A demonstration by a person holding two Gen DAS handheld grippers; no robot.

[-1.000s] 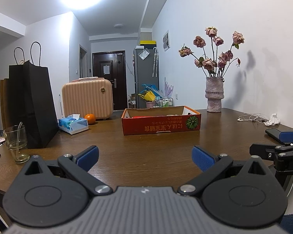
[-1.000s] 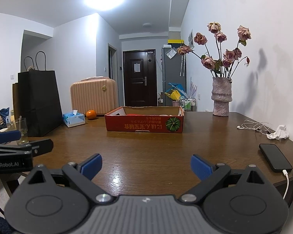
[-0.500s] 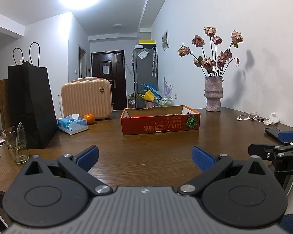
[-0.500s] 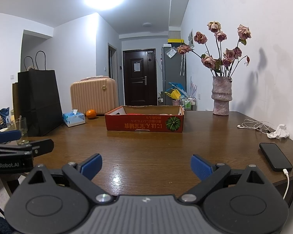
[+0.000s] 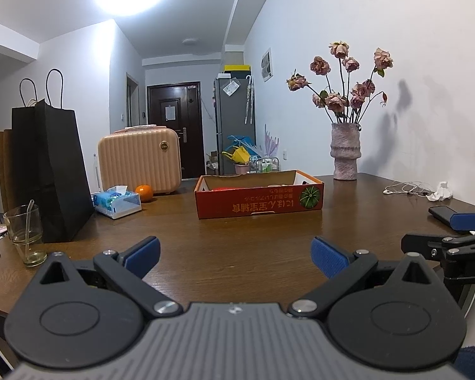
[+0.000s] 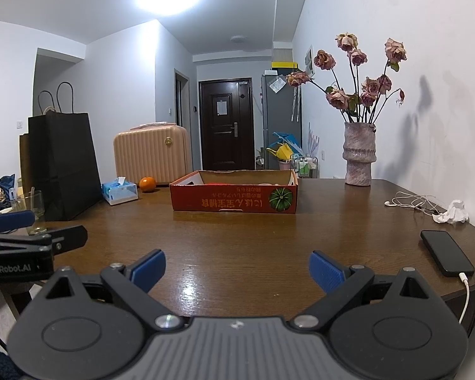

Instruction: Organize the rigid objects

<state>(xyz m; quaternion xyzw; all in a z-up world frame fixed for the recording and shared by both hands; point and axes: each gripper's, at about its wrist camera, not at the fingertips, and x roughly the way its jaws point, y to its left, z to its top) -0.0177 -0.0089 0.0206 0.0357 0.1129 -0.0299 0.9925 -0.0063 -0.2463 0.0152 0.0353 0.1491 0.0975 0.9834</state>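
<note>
My left gripper [image 5: 236, 258] is open and empty, held level over the near edge of the brown wooden table [image 5: 237, 231]. My right gripper [image 6: 237, 269] is open and empty too, beside it on the right. A shallow red cardboard box [image 5: 259, 197] stands mid-table, far ahead of both; it also shows in the right wrist view [image 6: 234, 193]. An orange [image 5: 144, 192] and a blue tissue box [image 5: 117, 202] lie at the back left. A drinking glass [image 5: 25, 234] with a straw stands at the near left.
A black paper bag [image 5: 52, 174] stands at the left, a peach suitcase [image 5: 139, 160] behind it. A vase of dried roses [image 6: 359, 155] stands at the back right. Earphones [image 6: 411, 202], a crumpled tissue [image 6: 452, 213] and a charging phone [image 6: 446, 256] lie at the right.
The left wrist view has tilted up very slightly. Both grippers stay open and nothing on the table has moved.
</note>
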